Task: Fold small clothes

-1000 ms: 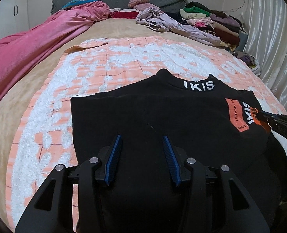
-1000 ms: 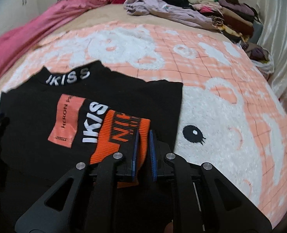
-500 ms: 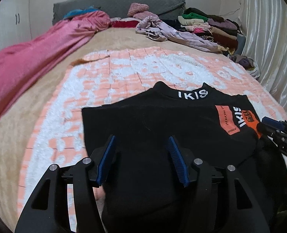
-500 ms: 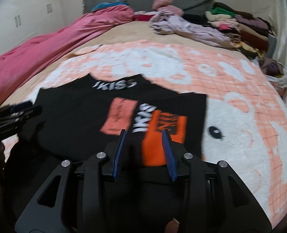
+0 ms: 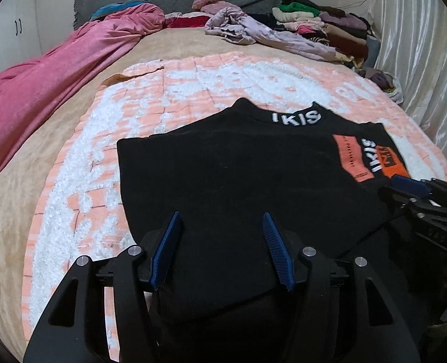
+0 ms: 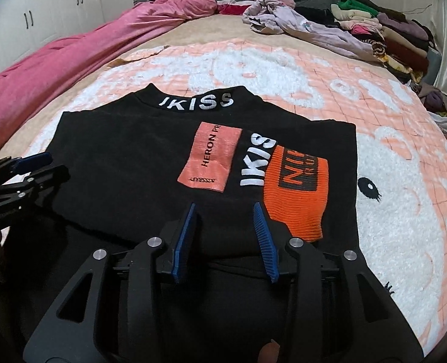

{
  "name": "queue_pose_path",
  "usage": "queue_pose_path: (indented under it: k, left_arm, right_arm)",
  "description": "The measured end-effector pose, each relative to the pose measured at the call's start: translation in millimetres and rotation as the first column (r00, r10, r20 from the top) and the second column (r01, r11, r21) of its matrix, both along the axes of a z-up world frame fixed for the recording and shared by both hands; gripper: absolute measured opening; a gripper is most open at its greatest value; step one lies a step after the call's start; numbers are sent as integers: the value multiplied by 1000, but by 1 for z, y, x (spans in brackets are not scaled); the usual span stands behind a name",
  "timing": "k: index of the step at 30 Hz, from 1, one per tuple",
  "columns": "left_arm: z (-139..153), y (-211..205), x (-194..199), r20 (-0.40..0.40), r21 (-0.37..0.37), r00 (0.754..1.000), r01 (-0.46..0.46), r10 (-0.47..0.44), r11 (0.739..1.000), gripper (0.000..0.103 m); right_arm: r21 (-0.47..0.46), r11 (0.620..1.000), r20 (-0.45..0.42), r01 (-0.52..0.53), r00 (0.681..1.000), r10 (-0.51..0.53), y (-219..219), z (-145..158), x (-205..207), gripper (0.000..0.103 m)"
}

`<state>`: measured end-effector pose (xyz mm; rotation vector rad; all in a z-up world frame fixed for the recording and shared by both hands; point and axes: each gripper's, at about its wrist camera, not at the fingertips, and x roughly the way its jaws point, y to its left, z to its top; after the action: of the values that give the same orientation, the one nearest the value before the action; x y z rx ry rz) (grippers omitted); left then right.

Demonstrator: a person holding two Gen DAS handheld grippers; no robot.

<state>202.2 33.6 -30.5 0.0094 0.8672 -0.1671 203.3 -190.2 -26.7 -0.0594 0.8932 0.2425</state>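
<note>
A black sweater (image 6: 126, 163) is spread flat on a pink and white blanket (image 6: 389, 157), toward the blanket's near edge, with its collar turned to the far edge and the white letters "IKISS" shown across it. A salmon patch (image 6: 211, 157) is seen on the chest, and an orange ribbed cuff (image 6: 296, 193) is folded in over the front, beside the sweater's right edge. The right gripper (image 6: 225, 239) is held above the sweater's near hem, just beside the cuff; its jaws have just been opening and are parted moderately, with nothing pinched between the blue pads. The left gripper (image 5: 222, 251) is held over the plain black half of the sweater, toward the near hem; its jaws are spread fairly wide, having opened a little more, and nothing is gripped. Each gripper is caught at the side of the other's view. The blanket is laid on a tan bed (image 5: 11, 205). A pink cover (image 5: 51, 84) is bunched along the bed's left edge, and a pile of clothes (image 5: 323, 30) is stacked at the far right corner.
</note>
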Motion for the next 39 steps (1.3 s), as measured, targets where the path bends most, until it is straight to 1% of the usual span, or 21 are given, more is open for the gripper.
queue_pose_path:
  k: [2,4,5,7,9,11,14,15,16,18,20,27,39]
  left_arm:
    - [1,0,-3,2,-8,1000,6,-6,1000,56]
    - [3,0,-7,6,-13,1000,11,-11,1000,57]
    - [4,0,-8,6,-16,1000,13,-13,1000,59]
    - [6,1,-11,8,-18,1000,15,-15,1000,65]
    - [9,2,-14,17,-17,1000,14,-14,1000,68]
    - [12,4,-16,23,-21,1000,11,-10,1000,75]
    - [15,6,-17,33,-23,999,4,-3,1000,78]
    - [16,7,-17,34,-25,999,2,-1,1000,80]
    - [17,8,-18,36,-27,999,-2,3,1000,85]
    - [18,10,-18,38,-29,999,-6,7,1000,89]
    - [18,11,-18,40,-26,999,-13,14,1000,97]
    - [23,16,-20,55,-29,998,-32,33,999,97]
    - [39,27,-30,100,-31,993,-64,66,998,98]
  right_arm:
    - [14,1000,5,4,1000,-4,-1,3,-3,41]
    - [21,1000,11,11,1000,-11,-2,7,-6,46]
    - [27,1000,12,14,1000,-14,-2,8,-7,51]
    - [31,999,15,18,1000,-18,-2,11,-9,55]
    - [36,999,22,27,999,-28,-3,14,-12,65]
    - [38,999,30,31,999,-32,-4,17,-15,69]
    - [40,998,40,41,998,-42,-5,21,-18,77]
    - [41,998,42,43,998,-45,-5,22,-19,79]
    - [41,998,43,46,998,-47,-5,22,-19,81]
    - [44,998,46,54,997,-56,-5,23,-20,86]
    - [45,997,48,57,997,-59,-5,24,-21,88]
    - [47,997,61,69,996,-71,-6,27,-25,93]
    - [49,995,81,85,993,-89,-12,33,-36,94]
